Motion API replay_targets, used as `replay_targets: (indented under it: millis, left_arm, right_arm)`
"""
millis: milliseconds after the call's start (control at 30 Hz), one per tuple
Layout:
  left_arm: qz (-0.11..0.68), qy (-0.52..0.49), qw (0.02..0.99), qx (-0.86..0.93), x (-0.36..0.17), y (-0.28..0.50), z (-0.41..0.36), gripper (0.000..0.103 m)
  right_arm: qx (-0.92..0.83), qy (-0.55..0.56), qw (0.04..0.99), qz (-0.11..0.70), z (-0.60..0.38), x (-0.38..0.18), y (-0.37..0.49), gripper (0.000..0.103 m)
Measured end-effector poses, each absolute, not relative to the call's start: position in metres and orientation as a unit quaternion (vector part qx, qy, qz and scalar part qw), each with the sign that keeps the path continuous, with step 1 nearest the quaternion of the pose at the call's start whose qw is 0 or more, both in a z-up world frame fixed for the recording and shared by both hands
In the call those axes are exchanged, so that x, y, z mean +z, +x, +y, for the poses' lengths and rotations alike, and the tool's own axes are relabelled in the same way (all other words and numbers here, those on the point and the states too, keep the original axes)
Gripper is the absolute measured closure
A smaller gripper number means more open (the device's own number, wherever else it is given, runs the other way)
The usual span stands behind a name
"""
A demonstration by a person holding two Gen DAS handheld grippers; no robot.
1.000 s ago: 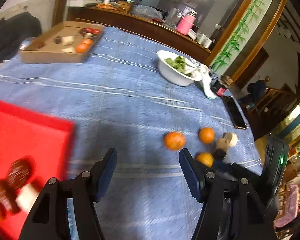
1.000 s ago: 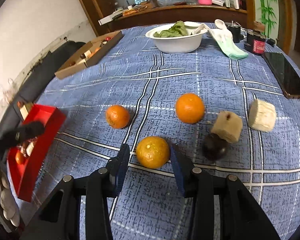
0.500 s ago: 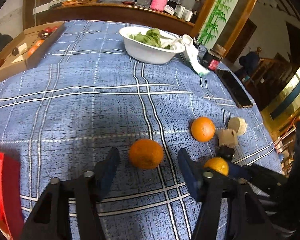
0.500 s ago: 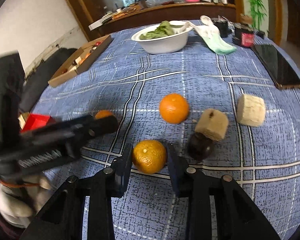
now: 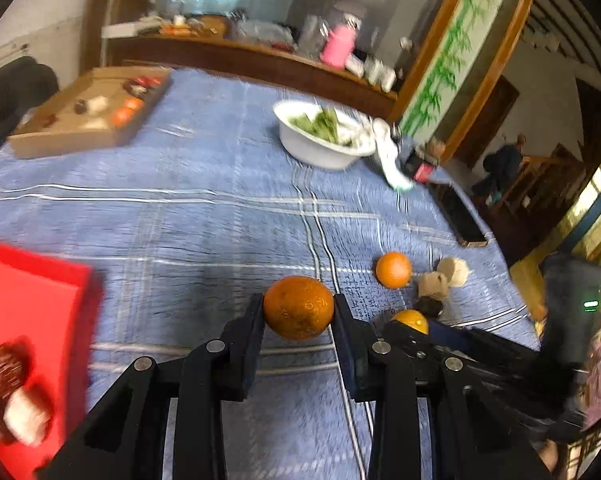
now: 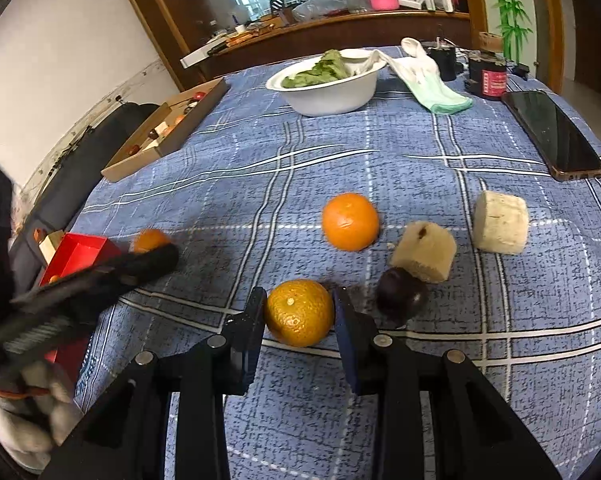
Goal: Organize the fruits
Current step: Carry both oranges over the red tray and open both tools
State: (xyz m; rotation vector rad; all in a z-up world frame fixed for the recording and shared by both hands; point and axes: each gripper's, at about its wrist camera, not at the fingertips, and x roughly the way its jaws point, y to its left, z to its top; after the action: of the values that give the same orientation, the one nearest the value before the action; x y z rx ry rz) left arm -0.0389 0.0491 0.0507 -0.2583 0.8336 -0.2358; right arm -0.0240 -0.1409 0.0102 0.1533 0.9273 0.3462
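The left gripper clamps its flat black fingers on a dimpled, round orange, lifted just off the blue plaid table beside the glossy red tray; 0.5 s ago those fingers were spread around it. The right gripper now pinches a second pitted orange resting on the table, well short of the white bowl. A smooth third orange lies between them, near 2 pale, rough cylindrical chunks.
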Motion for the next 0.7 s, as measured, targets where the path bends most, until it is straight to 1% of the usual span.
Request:
replay_targets:
  millis: [233, 333, 433, 533, 700]
  left_arm:
    - [0.360, -0.193, 0.910, -0.071, 0.075, -0.108, 0.141, 0.069]
    - [0.352, -0.221, 0.909, -0.027, 0.075, -0.134, 0.193, 0.069]
    - [0.344, -0.247, 0.906, 0.018, 0.065, -0.155, 0.239, 0.069]
    - [0.348, -0.275, 0.895, 0.042, 0.050, -0.167, 0.269, 0.069]
    - [0.355, -0.285, 0.890, 0.035, 0.035, -0.172, 0.273, 0.069]
  right_arm:
    - [0.179, 0.048, 0.888, 0.422, -0.128, 0.015, -0.035, 0.071]
    - [0.171, 0.021, 0.894, 0.414, -0.117, 0.019, -0.040, 0.071]
    - [0.185, 0.020, 0.891, 0.415, -0.102, 0.029, -0.047, 0.071]
    - [0.222, 0.018, 0.883, 0.413, -0.070, 0.045, -0.057, 0.071]
    - [0.280, -0.002, 0.863, 0.421, -0.004, 0.063, -0.065, 0.071]
